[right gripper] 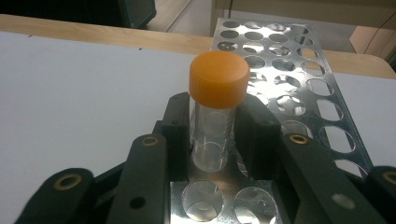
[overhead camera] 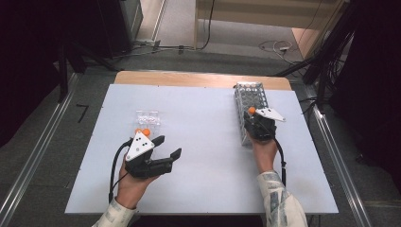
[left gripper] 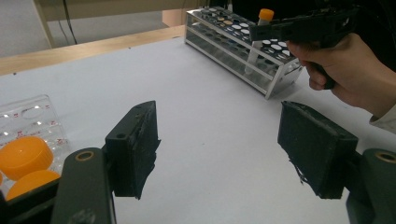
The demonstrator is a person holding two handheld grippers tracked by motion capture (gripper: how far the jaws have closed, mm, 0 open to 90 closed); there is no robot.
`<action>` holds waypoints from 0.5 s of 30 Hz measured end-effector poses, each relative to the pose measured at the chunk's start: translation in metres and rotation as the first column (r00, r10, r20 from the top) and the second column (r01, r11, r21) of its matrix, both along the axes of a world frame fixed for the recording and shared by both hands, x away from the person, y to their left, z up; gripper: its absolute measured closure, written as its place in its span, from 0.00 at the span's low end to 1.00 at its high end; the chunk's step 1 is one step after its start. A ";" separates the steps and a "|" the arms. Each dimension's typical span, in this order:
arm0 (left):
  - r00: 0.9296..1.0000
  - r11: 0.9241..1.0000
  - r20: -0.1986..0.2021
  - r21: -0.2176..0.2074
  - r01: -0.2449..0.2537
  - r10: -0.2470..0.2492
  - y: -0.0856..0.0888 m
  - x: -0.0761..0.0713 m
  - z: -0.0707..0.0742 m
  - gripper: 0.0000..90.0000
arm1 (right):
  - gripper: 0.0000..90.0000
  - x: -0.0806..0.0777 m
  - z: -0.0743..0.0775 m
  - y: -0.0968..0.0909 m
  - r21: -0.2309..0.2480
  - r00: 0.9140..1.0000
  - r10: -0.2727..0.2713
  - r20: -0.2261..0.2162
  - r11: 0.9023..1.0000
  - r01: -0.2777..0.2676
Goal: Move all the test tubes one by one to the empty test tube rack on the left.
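White tabletop (overhead camera: 208, 142); left gripper (overhead camera: 171, 147) jaws spread, right gripper (right gripper: 219, 135) jaws pinching tube (right gripper: 215, 121).

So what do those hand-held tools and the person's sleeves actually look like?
Both tools, left and right, are black with flat rectangular pads. Each carries a white three-cornered plate dotted black and trails a black cable. The sleeves are pale and patterned.

The high view looks forward and down over the whole white tabletop (overhead camera: 208, 156). Each gripper view rides low, facing along its own jaws. All three share the perforated metal tube rack (overhead camera: 249, 101) (left gripper: 243, 44) (right gripper: 299, 79), closest in the right gripper view.
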State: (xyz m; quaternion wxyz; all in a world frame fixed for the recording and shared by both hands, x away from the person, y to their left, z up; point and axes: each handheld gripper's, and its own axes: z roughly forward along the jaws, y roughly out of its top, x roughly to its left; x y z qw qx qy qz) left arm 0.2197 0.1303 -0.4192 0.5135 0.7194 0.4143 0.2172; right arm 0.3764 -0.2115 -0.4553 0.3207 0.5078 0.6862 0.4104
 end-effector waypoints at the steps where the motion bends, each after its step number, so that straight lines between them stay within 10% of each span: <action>1: 1.000 1.000 0.000 0.000 0.000 0.000 0.000 0.000 0.000 0.32 | 0.73 0.000 0.000 0.000 0.000 1.000 -0.001 -0.003 1.000 0.001; 15: 1.000 1.000 0.000 0.002 -0.005 0.005 0.000 0.000 0.000 0.29 | 0.79 -0.012 0.032 -0.002 0.032 0.997 0.012 0.081 0.999 -0.014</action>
